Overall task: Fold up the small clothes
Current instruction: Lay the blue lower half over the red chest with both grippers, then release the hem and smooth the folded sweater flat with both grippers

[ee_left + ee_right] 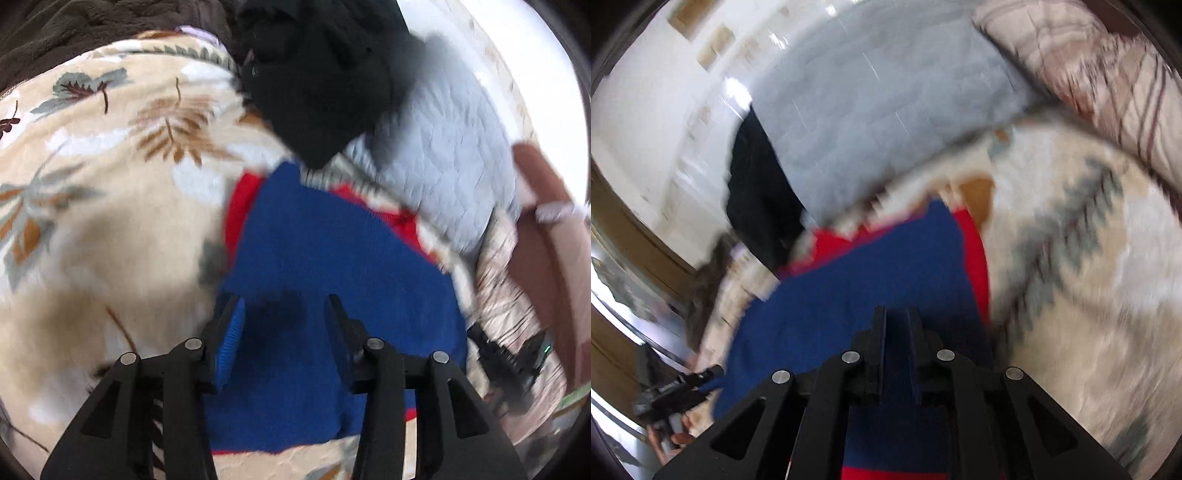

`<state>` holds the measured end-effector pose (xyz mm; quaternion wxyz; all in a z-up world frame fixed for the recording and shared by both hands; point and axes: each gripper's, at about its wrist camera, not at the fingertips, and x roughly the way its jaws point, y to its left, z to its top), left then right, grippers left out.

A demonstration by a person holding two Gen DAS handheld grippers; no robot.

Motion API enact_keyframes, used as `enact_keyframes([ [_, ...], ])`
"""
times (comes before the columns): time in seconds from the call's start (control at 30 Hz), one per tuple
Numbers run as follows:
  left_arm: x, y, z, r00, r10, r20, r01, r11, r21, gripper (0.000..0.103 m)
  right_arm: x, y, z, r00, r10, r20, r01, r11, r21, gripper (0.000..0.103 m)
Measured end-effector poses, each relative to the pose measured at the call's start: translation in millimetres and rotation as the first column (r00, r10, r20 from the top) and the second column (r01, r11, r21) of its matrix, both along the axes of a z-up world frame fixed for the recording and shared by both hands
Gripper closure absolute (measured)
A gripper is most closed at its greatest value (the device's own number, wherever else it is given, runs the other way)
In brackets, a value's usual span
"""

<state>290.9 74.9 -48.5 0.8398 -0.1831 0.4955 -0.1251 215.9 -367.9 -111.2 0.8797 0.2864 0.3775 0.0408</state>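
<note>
A small blue and red knitted garment [325, 258] lies on a cream blanket with a leaf print [92, 221]. My left gripper [284, 310] is open and hovers just over the blue cloth, its jaws wide apart and holding nothing. In the right wrist view the same garment [871, 288] lies ahead, blue on top with a red edge. My right gripper [897, 317] has its jaws close together with a narrow gap, over the blue cloth. I cannot tell whether cloth is pinched between them. The right gripper also shows in the left wrist view [506, 358].
A black garment [325, 74] and a pale grey quilted pillow [443, 166] lie beyond the blue one. A striped pillow [1100, 74] sits at the far right. A dark brown blanket [74, 29] lies at the back left. Both views are blurred by motion.
</note>
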Motion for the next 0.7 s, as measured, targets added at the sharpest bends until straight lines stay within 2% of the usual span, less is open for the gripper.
enact_keyframes([
  [0.07,0.5,-8.8,-17.9,0.999,0.010,-0.032,-0.006,0.995,0.095,0.060,-0.8,3.5,-5.2,1.000,0.001,-0.019,-0.001,1.000,-0.024,0.100],
  [0.1,0.1,-9.5,-18.8,1.000,0.010,-0.029,-0.007,0.994,0.111,0.060,-4.2,1.9,0.0,1.000,-0.008,-0.014,0.008,1.000,-0.025,0.099],
  [0.17,-4.0,-8.4,-10.4,1.000,0.008,-0.026,-0.005,0.993,0.116,0.060,-15.5,-6.5,11.7,0.999,-0.034,0.011,0.034,0.999,0.002,0.088],
  [0.27,-22.4,-1.1,3.6,1.000,-0.001,-0.007,0.002,0.995,0.096,0.060,-39.2,-18.1,15.9,0.995,-0.100,-0.013,0.100,0.994,-0.047,0.071],
  [0.33,-31.9,3.3,4.3,1.000,0.001,0.001,-0.001,0.997,0.072,0.058,-48.6,-20.1,7.1,0.991,-0.118,-0.063,0.112,0.990,-0.089,0.068],
  [0.37,-36.5,3.8,1.9,1.000,0.010,0.000,-0.010,0.997,0.071,0.055,-51.0,-18.1,-0.4,0.991,-0.100,-0.087,0.093,0.992,-0.088,0.069],
  [0.4,-38.4,3.3,-3.7,1.000,0.018,-0.010,-0.017,0.997,0.080,0.055,-52.3,-14.7,-6.3,0.993,-0.057,-0.100,0.051,0.997,-0.066,0.088],
  [0.43,-39.2,2.6,-7.2,1.000,0.023,-0.017,-0.021,0.996,0.091,0.055,-53.2,-10.7,-7.4,0.996,-0.028,-0.090,0.023,0.998,-0.057,0.094],
  [0.5,-42.5,-1.9,-6.8,0.999,0.032,-0.004,-0.031,0.990,0.138,0.055,-63.4,-8.1,4.6,0.999,-0.032,-0.012,0.031,0.996,-0.087,0.096],
  [0.57,-46.0,-5.7,-5.3,1.000,0.027,0.000,-0.026,0.986,0.162,0.055,-74.4,-14.1,12.1,0.997,-0.069,0.039,0.071,0.995,-0.063,0.097],
  [0.6,-47.2,-5.4,-5.6,1.000,0.026,-0.003,-0.026,0.986,0.164,0.055,-77.0,-18.5,9.7,0.995,-0.091,0.038,0.093,0.995,-0.048,0.097],
  [0.7,-48.0,-5.0,-11.2,1.000,0.024,-0.003,-0.023,0.978,0.206,0.055,-70.7,-24.8,-20.7,0.992,-0.104,-0.067,0.100,0.994,-0.052,0.097],
])
